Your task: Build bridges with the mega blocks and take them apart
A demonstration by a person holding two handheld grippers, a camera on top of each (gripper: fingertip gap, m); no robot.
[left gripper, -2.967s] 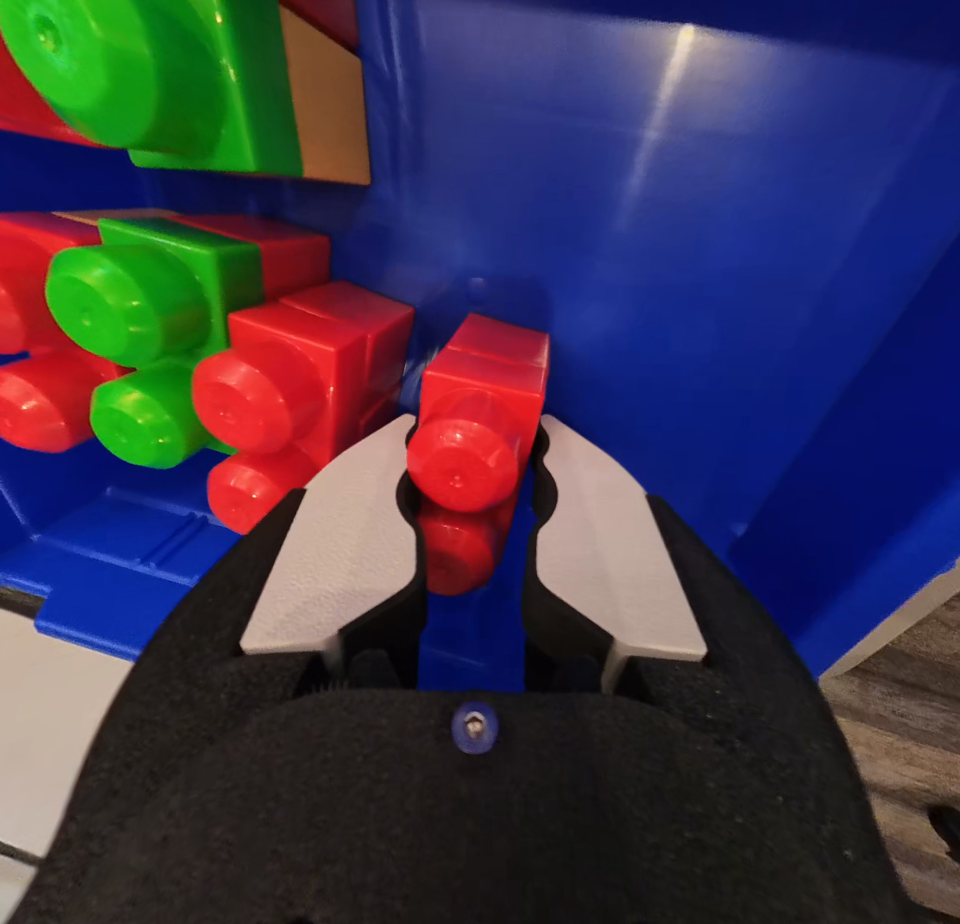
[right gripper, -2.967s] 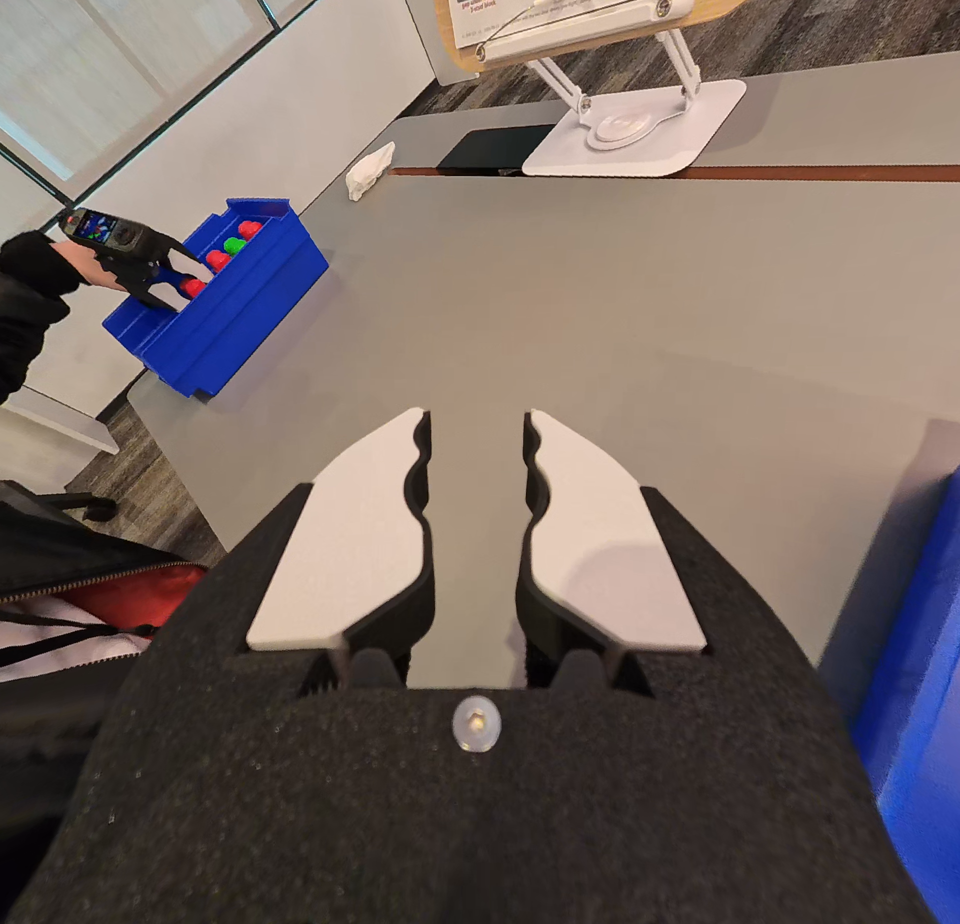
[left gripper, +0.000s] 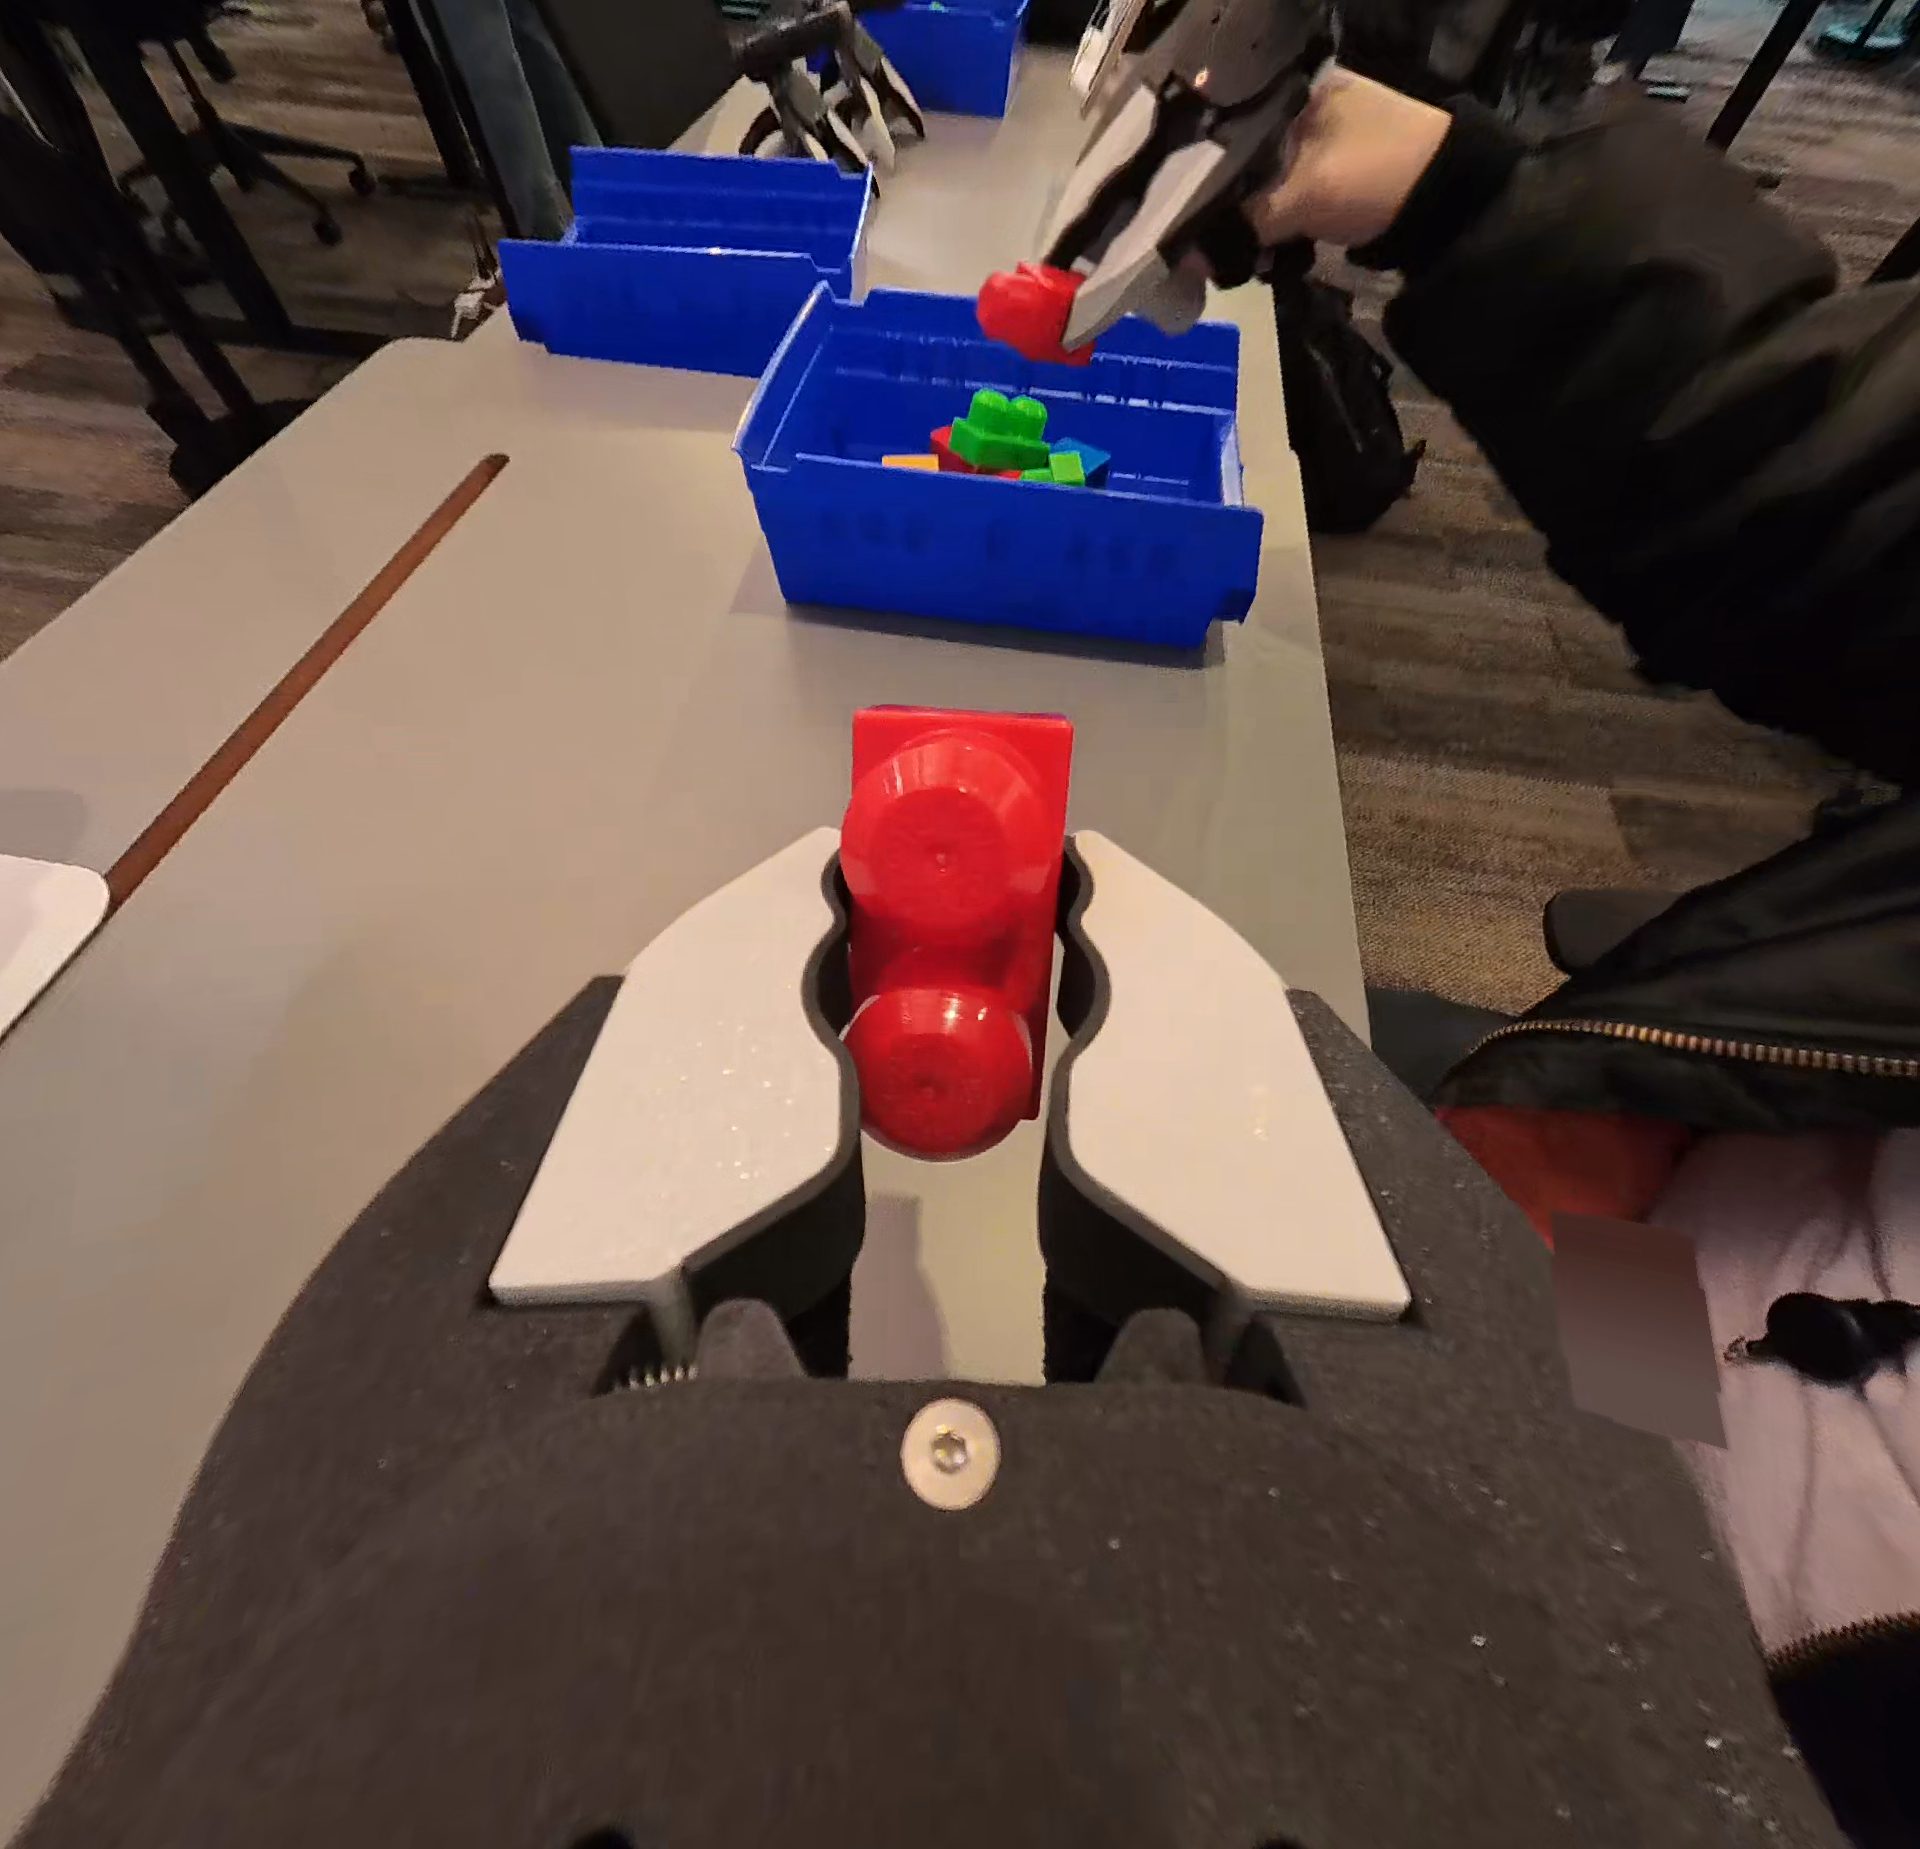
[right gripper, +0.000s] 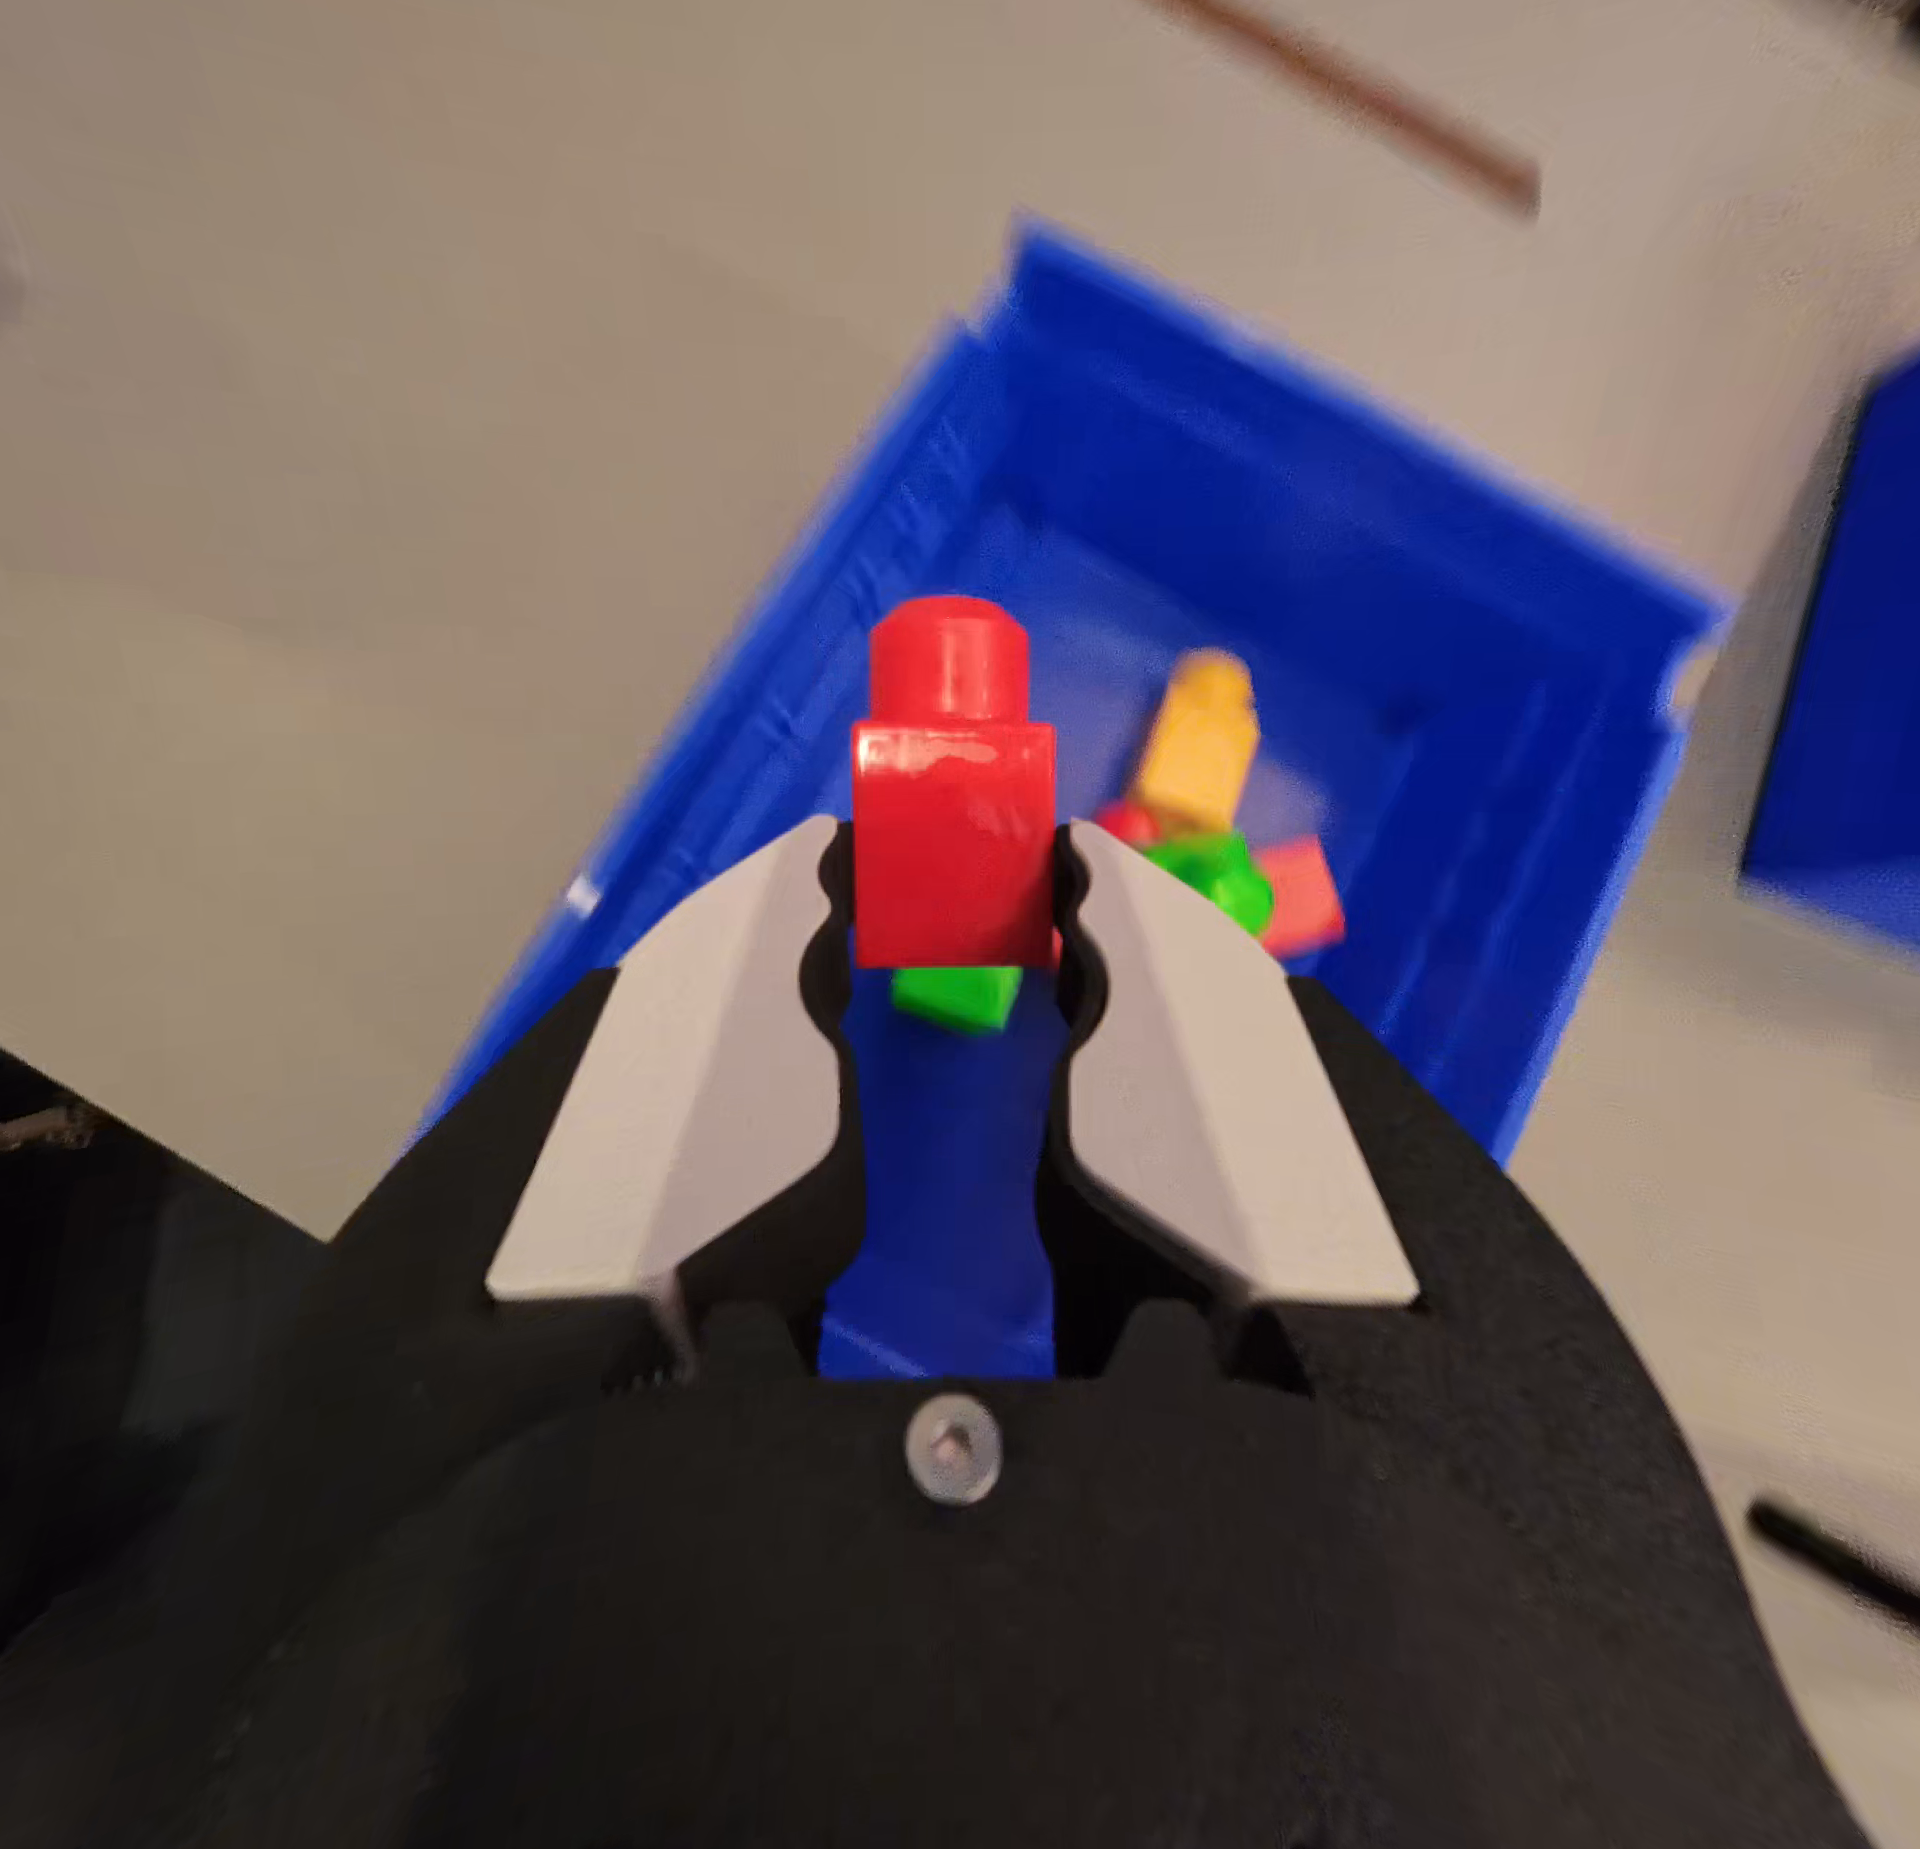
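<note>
A blue bin (left gripper: 997,552) on the grey table (left gripper: 416,760) holds mixed blocks (left gripper: 1003,438), while the left gripper (left gripper: 951,854) clamps a two-stud red block (left gripper: 951,926) above the table and the right gripper (right gripper: 951,849) pinches a red brick (right gripper: 951,843) over the bin.

Between the fingers of the left gripper (left gripper: 951,952) sits a two-stud red block (left gripper: 951,926) of glossy moulded plastic, highlights on its rounded studs; the fingers (left gripper: 717,1072) themselves are matt pale grey with a fine speckled grain, edged in black, set in a rough, foam-like black body; a bright metal screw (left gripper: 950,1454) lies behind them; the table (left gripper: 416,812) beneath is smooth, matt grey, with a brown wood-like strip (left gripper: 301,677) to the left; ahead, the blue bin (left gripper: 997,552) is shiny ribbed plastic. The right gripper (right gripper: 951,900) clamps a single-stud red block (right gripper: 954,833), glossy with white glints; past it, green blocks (right gripper: 1216,880) and a yellow block (right gripper: 1195,739) look like similar plastic, though blurred.
</note>
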